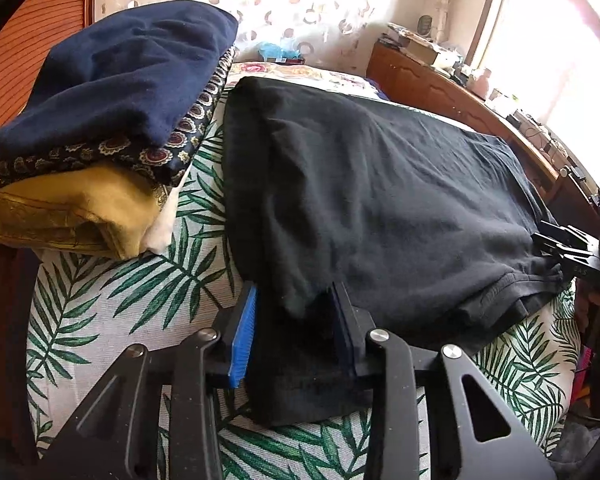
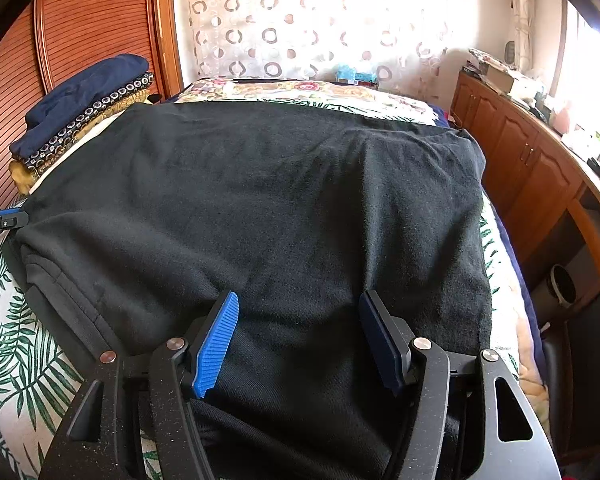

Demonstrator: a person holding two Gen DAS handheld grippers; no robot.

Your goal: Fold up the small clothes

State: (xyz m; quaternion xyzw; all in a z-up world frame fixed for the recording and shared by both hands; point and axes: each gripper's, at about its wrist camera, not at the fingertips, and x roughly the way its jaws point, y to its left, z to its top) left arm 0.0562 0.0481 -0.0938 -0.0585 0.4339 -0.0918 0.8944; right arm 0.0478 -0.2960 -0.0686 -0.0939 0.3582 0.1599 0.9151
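Black knit garment [image 2: 260,208], soft, limp, light, lies across the bed [image 1: 112,304]; left tongs [image 1: 296,332] and right tongs [image 2: 300,344] both spread, straddling near-edge fabric, best pinched at corners.

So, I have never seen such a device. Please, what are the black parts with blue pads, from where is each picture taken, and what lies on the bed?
Each picture comes from a camera on hand-held tongs, looking along their two fingers. One shows the left tongs, the other the right tongs. A black garment lies spread on the leaf-print bed cover. Both tongs stand open, with cloth between the blue pads, not pinched. Beside it sits a pile of folded clothes: navy on top, patterned, then yellow.
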